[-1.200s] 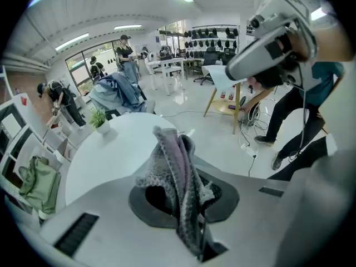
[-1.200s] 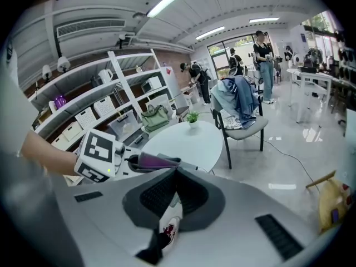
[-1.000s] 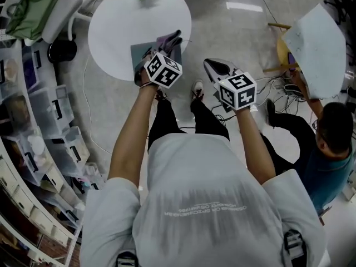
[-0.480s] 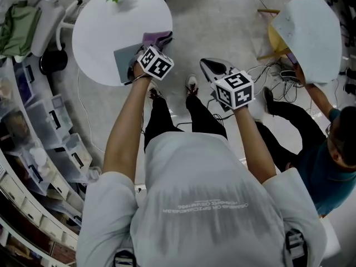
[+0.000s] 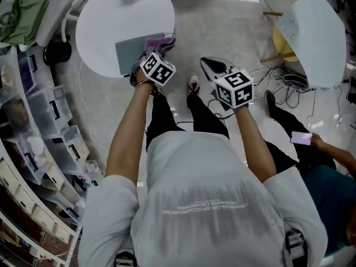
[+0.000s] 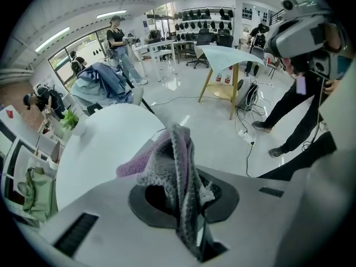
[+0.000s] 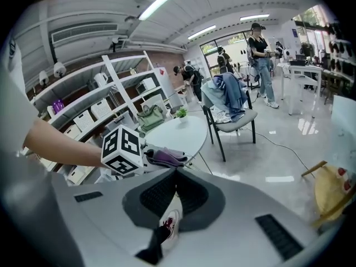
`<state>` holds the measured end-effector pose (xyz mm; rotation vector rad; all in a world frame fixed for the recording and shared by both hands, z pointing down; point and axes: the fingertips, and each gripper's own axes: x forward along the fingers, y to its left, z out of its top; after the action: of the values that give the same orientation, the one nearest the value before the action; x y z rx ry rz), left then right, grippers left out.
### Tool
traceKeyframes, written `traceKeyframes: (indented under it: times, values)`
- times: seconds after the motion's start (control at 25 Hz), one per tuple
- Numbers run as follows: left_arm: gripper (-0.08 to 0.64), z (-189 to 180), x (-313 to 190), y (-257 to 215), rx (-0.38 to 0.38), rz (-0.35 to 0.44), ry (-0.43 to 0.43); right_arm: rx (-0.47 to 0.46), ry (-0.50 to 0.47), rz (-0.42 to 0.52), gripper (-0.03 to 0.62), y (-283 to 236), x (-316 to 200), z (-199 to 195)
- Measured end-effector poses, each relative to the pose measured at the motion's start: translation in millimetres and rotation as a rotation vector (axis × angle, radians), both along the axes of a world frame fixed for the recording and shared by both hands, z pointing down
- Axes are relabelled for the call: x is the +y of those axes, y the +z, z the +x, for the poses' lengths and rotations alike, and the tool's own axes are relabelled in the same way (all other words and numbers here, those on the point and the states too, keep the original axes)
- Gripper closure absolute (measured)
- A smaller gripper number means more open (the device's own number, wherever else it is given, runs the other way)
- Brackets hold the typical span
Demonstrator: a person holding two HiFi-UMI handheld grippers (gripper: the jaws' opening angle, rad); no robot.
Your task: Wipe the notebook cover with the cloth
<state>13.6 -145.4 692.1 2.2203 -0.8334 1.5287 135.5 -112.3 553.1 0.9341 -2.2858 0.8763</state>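
The left gripper [image 5: 165,44] is clamped on the purple-grey cloth [image 6: 177,166], which bunches up between its jaws. Ahead of this gripper the cloth's free end reaches the right edge of the grey notebook [image 5: 130,55], which lies flat on the round white desk [image 5: 105,21]. The right gripper [image 7: 174,172] hangs to the right of the left one, off the desk and above the floor, jaws closed tip to tip on nothing.

Left gripper [image 6: 186,216] clamps the cloth [image 6: 175,171] above the round table [image 6: 105,149].
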Motion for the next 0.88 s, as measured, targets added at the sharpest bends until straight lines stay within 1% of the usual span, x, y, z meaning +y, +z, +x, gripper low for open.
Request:
traceKeyframes:
  times: [0.12, 0.32, 0.48, 0.64, 0.76, 0.88]
  values:
    - [0.508, 2, 15, 1, -0.007, -0.009, -0.023, -0.011, -0.009, -0.01, 0.591, 5, 9, 4]
    - [0.508, 5, 36, 5, -0.017, -0.036, -0.053, -0.015, -0.054, -0.012, 0.589, 11, 17, 8]
    - [0.508, 3, 52, 6, -0.041, -0.056, -0.039, -0.011, -0.059, 0.012, 0.59, 3, 17, 9]
    - [0.508, 3, 80, 10, -0.058, -0.093, -0.013, -0.006, -0.04, 0.029, 0.591, -10, 19, 18]
    - [0.508, 6, 102, 8, -0.05, -0.109, -0.005, 0.008, -0.028, 0.032, 0.589, -14, 27, 26]
    - [0.508, 6, 112, -4, -0.012, -0.092, -0.02, 0.023, -0.012, 0.048, 0.589, -23, 31, 28]
